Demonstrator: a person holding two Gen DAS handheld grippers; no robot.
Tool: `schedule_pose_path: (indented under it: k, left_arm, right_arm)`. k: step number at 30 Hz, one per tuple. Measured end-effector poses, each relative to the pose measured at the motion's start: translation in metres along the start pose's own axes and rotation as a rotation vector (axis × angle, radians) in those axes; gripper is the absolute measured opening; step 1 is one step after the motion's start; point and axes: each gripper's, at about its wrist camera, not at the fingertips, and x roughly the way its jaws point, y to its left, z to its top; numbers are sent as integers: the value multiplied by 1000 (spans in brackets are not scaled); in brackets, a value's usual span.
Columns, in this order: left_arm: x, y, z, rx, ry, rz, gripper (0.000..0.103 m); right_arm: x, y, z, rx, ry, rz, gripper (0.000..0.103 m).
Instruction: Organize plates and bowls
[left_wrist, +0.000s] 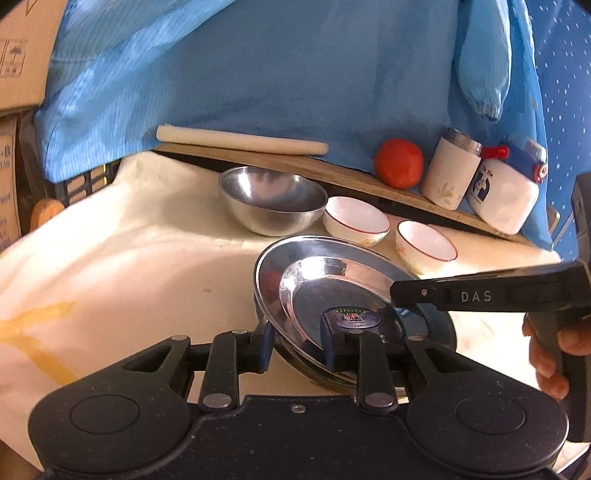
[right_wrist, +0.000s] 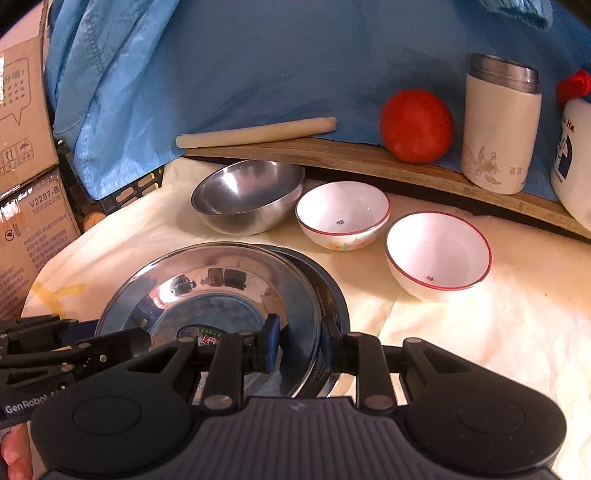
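Note:
A stack of steel plates (left_wrist: 295, 273) lies on the cream cloth, tilted; it also shows in the right wrist view (right_wrist: 221, 280). My left gripper (left_wrist: 297, 343) straddles the stack's near left rim, one blue pad under and one inside. My right gripper (right_wrist: 299, 343) straddles the right rim of the stack; it enters the left wrist view as a black arm (left_wrist: 480, 295). Behind stand a steel bowl (left_wrist: 271, 199) (right_wrist: 247, 195) and two white red-rimmed bowls (left_wrist: 356, 219) (left_wrist: 426, 245), also in the right wrist view (right_wrist: 343, 214) (right_wrist: 439, 251).
A wooden board (right_wrist: 369, 158) at the back carries a rolling pin (right_wrist: 255, 133), a red tomato (right_wrist: 415, 125), a white canister (right_wrist: 498, 125) and a white bottle (left_wrist: 506, 195). Blue cloth (left_wrist: 258, 74) hangs behind. Cardboard boxes (right_wrist: 26, 147) stand on the left.

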Motion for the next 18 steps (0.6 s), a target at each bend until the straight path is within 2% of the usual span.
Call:
schedule_pose_path:
  k: [7, 14, 18]
  left_arm:
    - [4, -7, -2, 63, 0, 39, 39]
    - [17, -3, -6, 51, 53, 26, 39]
    - [19, -4, -7, 58, 48, 33, 39]
  right_arm:
    - [-2, 7, 0, -49, -8, -18, 27]
    - [-2, 15, -4, -121, -20, -70, 26]
    - [-2, 17, -7, -149, -32, -87, 25]
